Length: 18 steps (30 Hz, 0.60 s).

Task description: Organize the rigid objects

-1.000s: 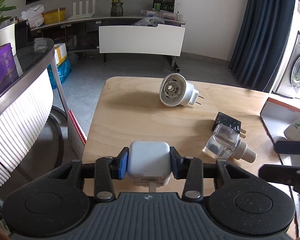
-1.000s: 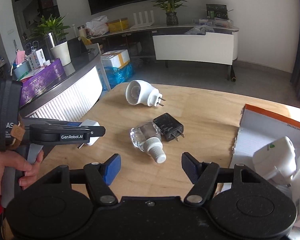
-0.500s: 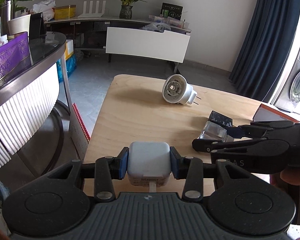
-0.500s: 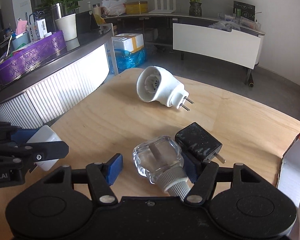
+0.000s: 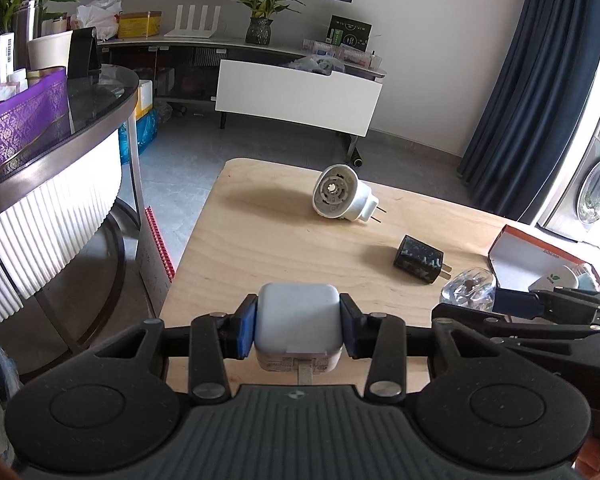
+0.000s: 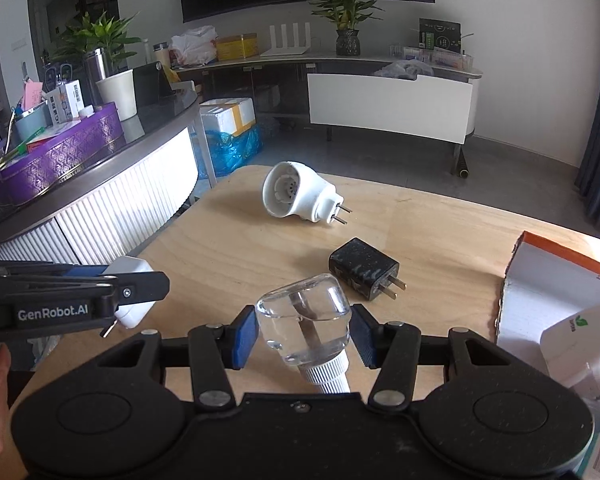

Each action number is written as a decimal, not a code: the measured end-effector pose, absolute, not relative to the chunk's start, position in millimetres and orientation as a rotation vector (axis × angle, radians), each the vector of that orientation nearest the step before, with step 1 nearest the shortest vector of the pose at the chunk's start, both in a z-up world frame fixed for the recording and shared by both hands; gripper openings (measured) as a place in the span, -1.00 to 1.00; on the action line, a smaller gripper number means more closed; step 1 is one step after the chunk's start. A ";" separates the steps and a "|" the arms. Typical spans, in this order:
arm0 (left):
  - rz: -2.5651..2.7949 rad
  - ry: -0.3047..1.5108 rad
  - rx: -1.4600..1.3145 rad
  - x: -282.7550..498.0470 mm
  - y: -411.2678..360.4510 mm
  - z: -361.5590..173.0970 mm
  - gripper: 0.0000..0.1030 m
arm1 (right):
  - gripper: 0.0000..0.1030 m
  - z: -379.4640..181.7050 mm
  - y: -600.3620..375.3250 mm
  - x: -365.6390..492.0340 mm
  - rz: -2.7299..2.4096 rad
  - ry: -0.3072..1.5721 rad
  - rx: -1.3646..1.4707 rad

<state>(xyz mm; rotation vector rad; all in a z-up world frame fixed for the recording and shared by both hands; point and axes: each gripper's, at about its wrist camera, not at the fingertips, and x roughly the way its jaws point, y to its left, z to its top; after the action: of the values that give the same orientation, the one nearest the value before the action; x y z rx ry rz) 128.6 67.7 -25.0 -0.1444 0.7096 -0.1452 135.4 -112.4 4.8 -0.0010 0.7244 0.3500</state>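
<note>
My left gripper (image 5: 299, 325) is shut on a white cube charger (image 5: 298, 316), held above the near edge of the wooden table (image 5: 260, 248); the right wrist view shows that charger (image 6: 134, 314) at the left. The right gripper (image 6: 303, 335) has a clear glass bottle (image 6: 304, 312) with a white ribbed neck between its blue pads. Its jaws are closing, the pads press the bottle's sides, and the bottle hangs clear of the table. In the left wrist view the bottle (image 5: 468, 290) sits at the right gripper's tip (image 5: 516, 305). A black charger (image 6: 362, 268) and a white round plug-in device (image 6: 296, 194) lie on the table.
An orange-edged white box (image 6: 540, 280) stands at the table's right and holds white plug devices (image 6: 580, 336). A curved counter (image 6: 100, 200) with a purple tin stands left of the table. A low white cabinet (image 5: 296, 96) is far behind.
The right gripper came in over the clear bottle, closed around it and carried it off the table, away from the black charger towards the box. The left gripper kept its charger and shifted slightly.
</note>
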 end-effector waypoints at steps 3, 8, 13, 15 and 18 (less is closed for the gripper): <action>-0.153 0.704 -0.140 115.4 61.2 -17.7 -0.19 | 0.19 15.4 -119.0 117.0 0.334 0.708 0.005; -0.168 0.680 -0.123 92.4 49.0 -5.0 -0.19 | 0.19 30.1 -127.3 83.7 0.309 0.681 0.018; -0.177 0.662 -0.111 71.4 36.1 3.5 -0.19 | 0.19 39.7 -136.0 56.5 0.285 0.670 0.040; -0.178 0.654 -0.108 65.1 32.6 6.4 -0.19 | 0.19 43.8 -139.1 47.3 0.275 0.665 0.043; -0.182 0.645 -0.112 56.3 28.6 10.4 -0.19 | 0.19 50.2 -144.1 36.0 0.260 0.655 0.045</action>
<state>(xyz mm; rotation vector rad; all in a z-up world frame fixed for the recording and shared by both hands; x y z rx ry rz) 56.3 28.6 10.4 -0.1120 0.6453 -0.1823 36.0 -144.1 50.2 0.0445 0.6550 0.2601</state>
